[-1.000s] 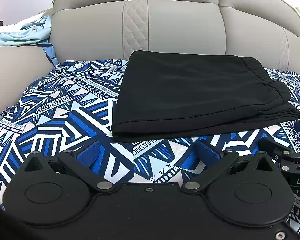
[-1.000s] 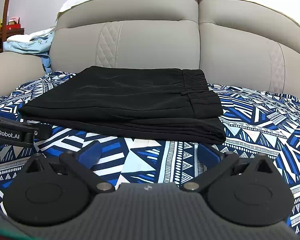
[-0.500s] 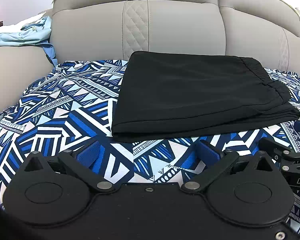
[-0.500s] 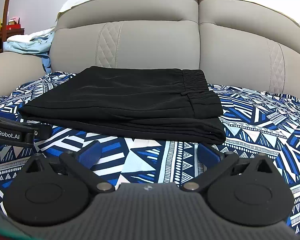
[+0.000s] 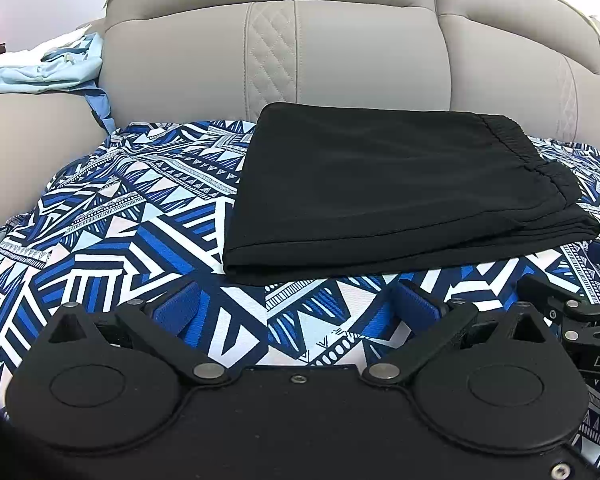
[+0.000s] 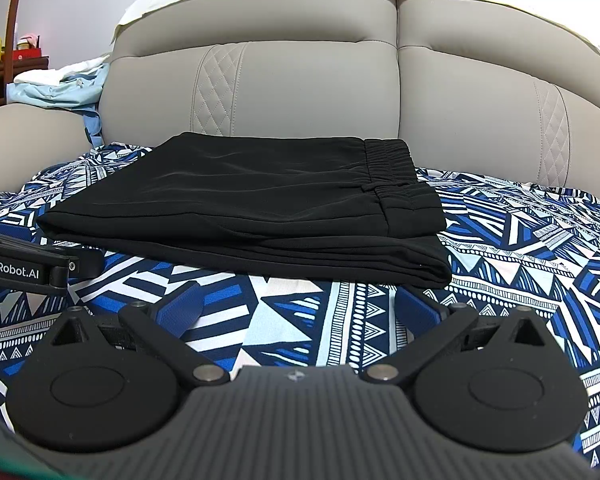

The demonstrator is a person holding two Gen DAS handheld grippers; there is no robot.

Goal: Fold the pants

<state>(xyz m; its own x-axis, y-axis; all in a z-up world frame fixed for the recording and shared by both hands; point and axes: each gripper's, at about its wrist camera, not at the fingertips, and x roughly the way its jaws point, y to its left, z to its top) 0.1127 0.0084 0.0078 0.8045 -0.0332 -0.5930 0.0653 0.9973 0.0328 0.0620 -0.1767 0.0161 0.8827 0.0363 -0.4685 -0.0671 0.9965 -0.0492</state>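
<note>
From the left wrist view, the left gripper has its jaws spread wide, nothing between them; its blue ribbed pads hang over the patterned sheet — a smooth printed cloth of blue, white and black triangles and stripes; just beyond the pads lie the black pants, folded into a flat rectangle of several layers, matte and soft, the gathered elastic waistband toward the right; the pants sit apart from both pads; behind them rises a grey leather-like sofa back with a diamond-quilted strip; pale blue clothing is heaped on the armrest at the left; the right gripper's black linkage shows at the right edge.

From the right wrist view, the right gripper is likewise opened wide and holds nothing; its blue pads sit above the sheet, short of the pants' stacked front edge — layered folds clearly visible; the left gripper, a black bar with white lettering, lies at the left beside the pants' corner.
</note>
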